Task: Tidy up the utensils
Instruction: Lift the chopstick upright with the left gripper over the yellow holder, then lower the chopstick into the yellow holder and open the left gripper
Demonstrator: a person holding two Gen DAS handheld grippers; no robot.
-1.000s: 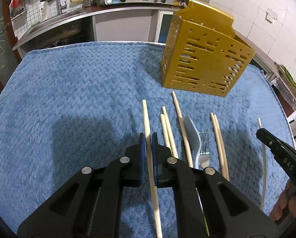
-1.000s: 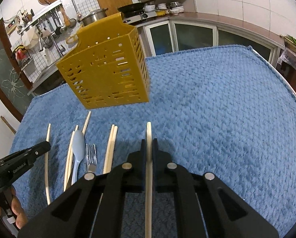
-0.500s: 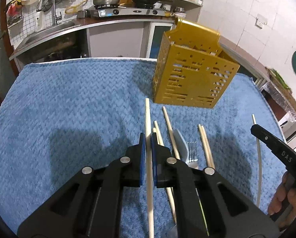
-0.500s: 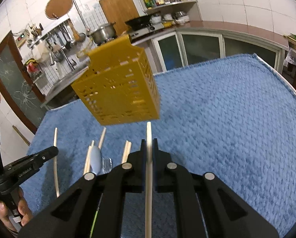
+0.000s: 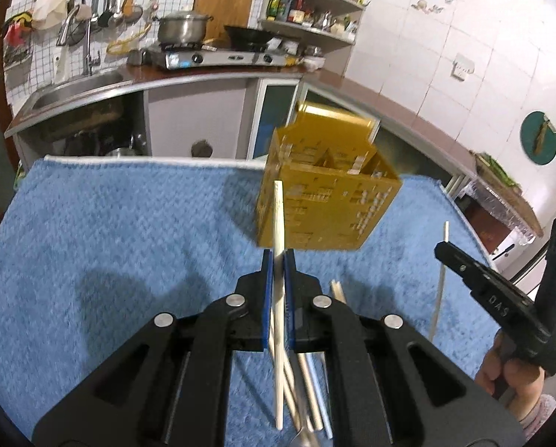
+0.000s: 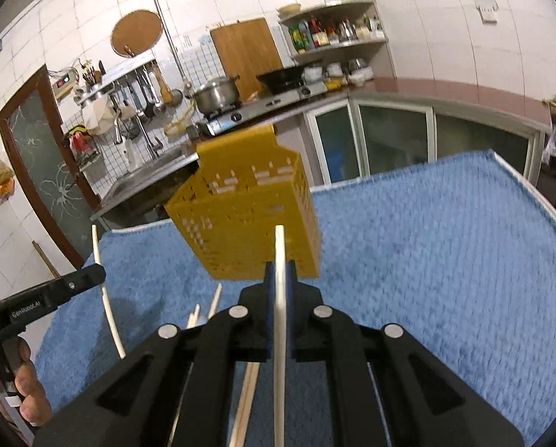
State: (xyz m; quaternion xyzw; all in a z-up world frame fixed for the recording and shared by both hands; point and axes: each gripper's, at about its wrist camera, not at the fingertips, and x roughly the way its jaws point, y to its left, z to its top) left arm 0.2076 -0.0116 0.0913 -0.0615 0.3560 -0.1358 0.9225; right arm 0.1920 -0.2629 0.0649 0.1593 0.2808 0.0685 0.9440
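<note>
In the left wrist view our left gripper (image 5: 276, 260) clamps a chopstick (image 5: 278, 231) at frame centre, its tip before the yellow caddy (image 5: 326, 201); only here are the caddy's inner dividers visible. In the right wrist view our right gripper (image 6: 281, 275) pinches another chopstick (image 6: 280, 260) below the caddy (image 6: 248, 219) on the blue towel (image 6: 427, 246).

Left tool (image 5: 276, 260) raised, jaws clamped on a chopstick (image 5: 278, 223); right tool (image 6: 280, 272) likewise lifted, jaws pinching another chopstick (image 6: 280, 253).

Home kitchen: stove (image 5: 218, 57), sink (image 5: 76, 87).
</note>
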